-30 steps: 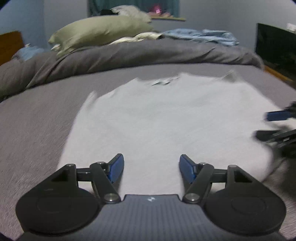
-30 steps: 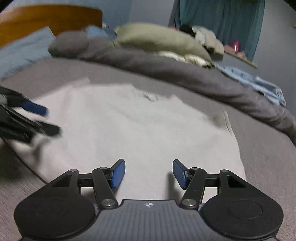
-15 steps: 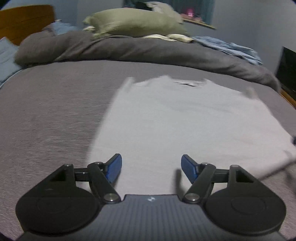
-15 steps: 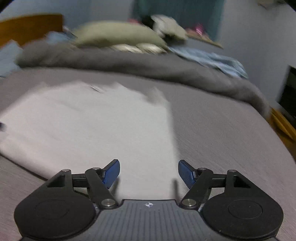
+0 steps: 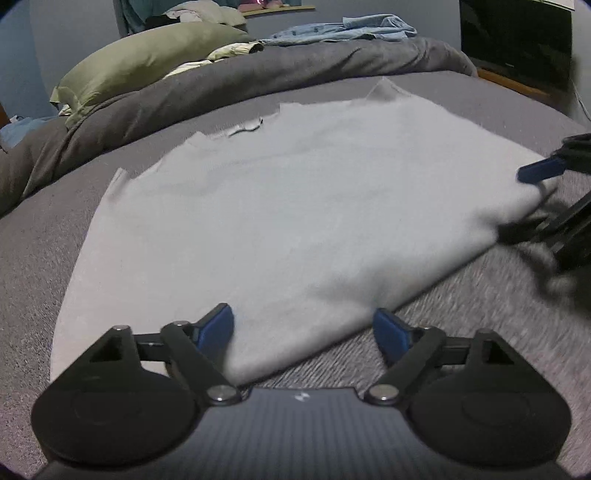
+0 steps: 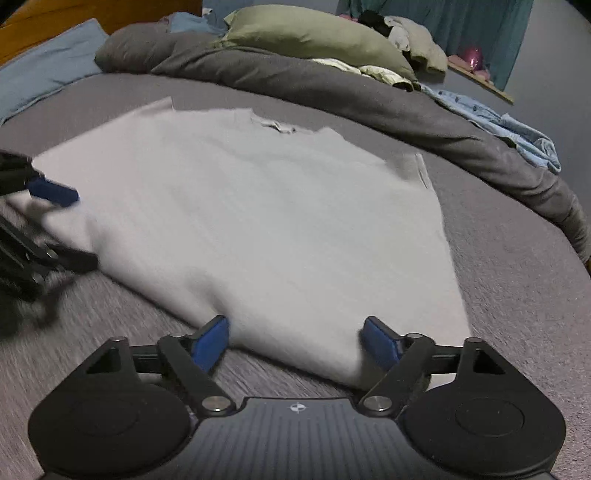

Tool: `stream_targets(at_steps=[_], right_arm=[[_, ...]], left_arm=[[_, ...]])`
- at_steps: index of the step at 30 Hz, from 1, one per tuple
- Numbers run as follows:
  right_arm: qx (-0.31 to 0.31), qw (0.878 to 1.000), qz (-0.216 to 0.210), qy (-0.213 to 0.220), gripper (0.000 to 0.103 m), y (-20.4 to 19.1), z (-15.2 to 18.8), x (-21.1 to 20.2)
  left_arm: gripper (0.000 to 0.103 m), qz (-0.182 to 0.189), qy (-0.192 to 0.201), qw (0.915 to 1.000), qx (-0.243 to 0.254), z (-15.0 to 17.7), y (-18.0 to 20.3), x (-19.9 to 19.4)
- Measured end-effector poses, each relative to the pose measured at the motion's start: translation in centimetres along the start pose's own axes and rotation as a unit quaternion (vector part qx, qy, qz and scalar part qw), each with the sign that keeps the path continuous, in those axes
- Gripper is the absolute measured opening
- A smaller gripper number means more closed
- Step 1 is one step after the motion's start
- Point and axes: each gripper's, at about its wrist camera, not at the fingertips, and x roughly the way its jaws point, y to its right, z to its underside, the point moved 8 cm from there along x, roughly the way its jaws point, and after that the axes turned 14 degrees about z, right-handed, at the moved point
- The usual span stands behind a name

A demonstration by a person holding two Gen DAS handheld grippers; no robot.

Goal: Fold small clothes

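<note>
Shirt (image 5: 295, 206): lying flat on the bed (image 5: 48, 236), ready for folding.
Left gripper (image 5: 303, 328): jaws just been opening, empty, straddling near hem corner.
Right gripper (image 6: 295, 338): likewise, at the other corner.

A bed covered by a grey sheet (image 5: 44, 236). A pale grey T-shirt (image 5: 295, 206) lies spread flat in the middle. Behind it a dark grey duvet (image 6: 332, 88) is bunched up, with an olive-green pillow (image 6: 314, 37) and a crumpled light-blue garment (image 5: 343, 29) on top.
</note>
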Motion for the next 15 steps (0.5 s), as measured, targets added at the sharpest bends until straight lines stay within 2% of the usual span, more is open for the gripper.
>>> stream_targets(at_steps=[4,6,7,10,12,15], right_arm=[[0.007,1.000,-0.008,0.003,0.080,1.5,1.8,-0.6],[0.022,0.999,-0.023,0.010,0.081,2.3,1.9,-1.3],[0.036,0.999,-0.037,0.017,0.085,2.8,2.1,-2.3],[0.069,0.994,-0.085,0.018,0.092,3.3,2.5,-4.7],[0.100,0.987,-0.127,-0.005,0.093,3.3,3.1,-5.7],[0.146,0.977,-0.149,-0.036,0.094,3.5,4.6,-6.2]], left_arm=[[0.086,0.009,0.010,0.9999,-0.008,0.7,-0.7,-1.0],[0.086,0.013,0.025,0.9992,-0.029,0.8,-1.3,-2.0],[0.087,0.017,0.037,0.9981,-0.046,0.9,-1.7,-2.7],[0.093,0.034,0.082,0.9898,-0.112,1.8,-2.8,-5.4],[0.096,0.043,0.106,0.9802,-0.162,3.4,-3.5,-7.0],[0.097,0.051,0.099,0.9668,-0.230,6.5,-4.6,-7.7]])
